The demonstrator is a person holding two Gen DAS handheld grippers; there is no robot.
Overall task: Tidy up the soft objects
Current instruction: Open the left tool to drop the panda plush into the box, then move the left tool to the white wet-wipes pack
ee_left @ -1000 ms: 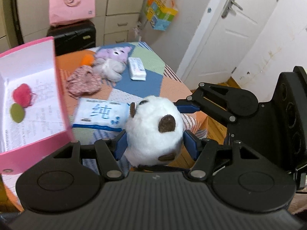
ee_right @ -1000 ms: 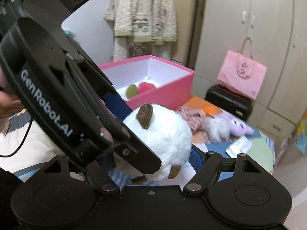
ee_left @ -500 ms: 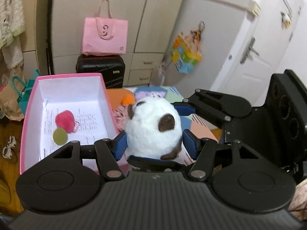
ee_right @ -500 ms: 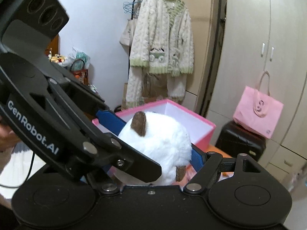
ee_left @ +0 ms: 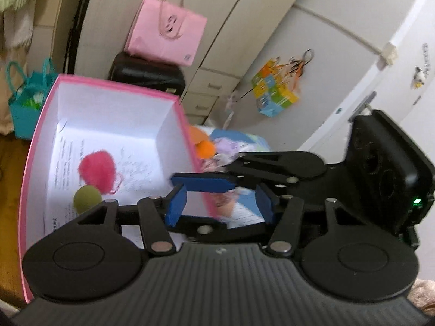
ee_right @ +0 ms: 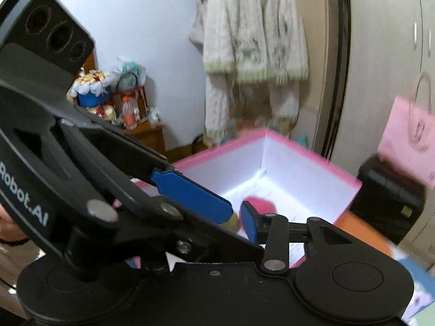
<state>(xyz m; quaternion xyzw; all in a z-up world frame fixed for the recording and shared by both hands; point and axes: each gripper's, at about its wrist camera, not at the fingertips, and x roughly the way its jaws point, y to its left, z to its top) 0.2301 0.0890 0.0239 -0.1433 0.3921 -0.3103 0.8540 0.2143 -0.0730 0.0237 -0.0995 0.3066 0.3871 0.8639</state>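
With both tongs' jaws just closing on nothing, you hold the left gripper (ee_left: 220, 206) and right gripper (ee_right: 239, 214) apart over the pink box (ee_left: 114, 87).

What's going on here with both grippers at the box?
A person holds two grippers over the open pink box. The left gripper and right gripper have just been closing, but their fingers stand apart with nothing between them. A pink pom-pom and a green ball lie in the box.

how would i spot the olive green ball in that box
Find the open pink cardboard box with white walls, lined with printed paper. On its floor lie two soft things; the small olive green felt ball sits touching the larger fluffy pink pompom, smooth where that is shaggy.
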